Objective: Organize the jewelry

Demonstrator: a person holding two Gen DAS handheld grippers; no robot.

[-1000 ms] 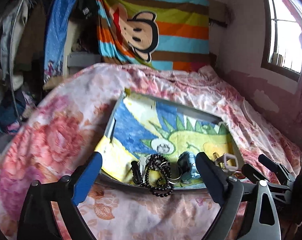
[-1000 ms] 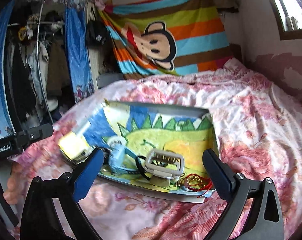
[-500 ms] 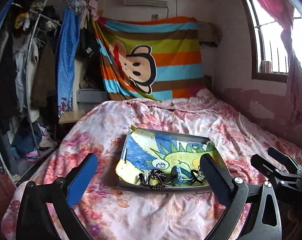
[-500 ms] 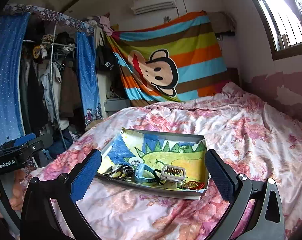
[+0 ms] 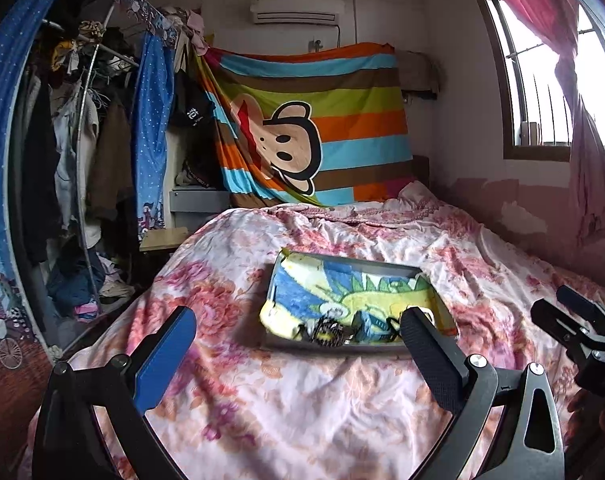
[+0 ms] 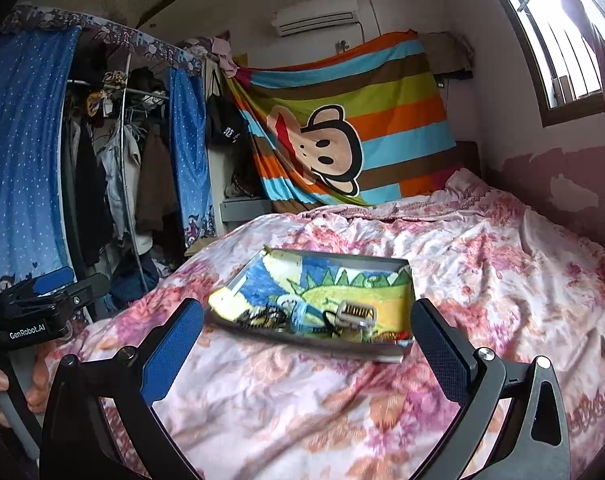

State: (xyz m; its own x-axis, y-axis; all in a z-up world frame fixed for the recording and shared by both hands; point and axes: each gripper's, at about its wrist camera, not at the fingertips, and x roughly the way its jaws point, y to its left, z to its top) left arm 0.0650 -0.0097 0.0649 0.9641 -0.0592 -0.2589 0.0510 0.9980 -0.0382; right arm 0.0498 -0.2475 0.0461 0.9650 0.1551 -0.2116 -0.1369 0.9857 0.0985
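Jewelry (image 6: 302, 320) lies heaped at the near edge of the tray (image 6: 342, 258) on the bed (image 6: 482, 248), seemingly unsorted. Left tongs (image 5: 298, 344) and right tongs (image 6: 306, 336) hover released, holding nothing.

One tray (image 6: 334, 261) on one bed (image 6: 482, 264), lined with one cartoon-print towel (image 6: 342, 286). In the tray: one dark bead bracelet (image 6: 262, 317), one blue watch (image 6: 296, 314), one white clip-like piece (image 6: 356, 314), one red-and-gold strand (image 6: 390, 336); other small bits too blurred to count. Two tools: left tool (image 5: 298, 334), right tool (image 6: 307, 325), each with two fingers, spread, nothing held. One striped monkey blanket (image 6: 342, 132) on the wall, one air conditioner (image 6: 316, 16), one window (image 5: 542, 80), one clothes rack (image 6: 114, 152).
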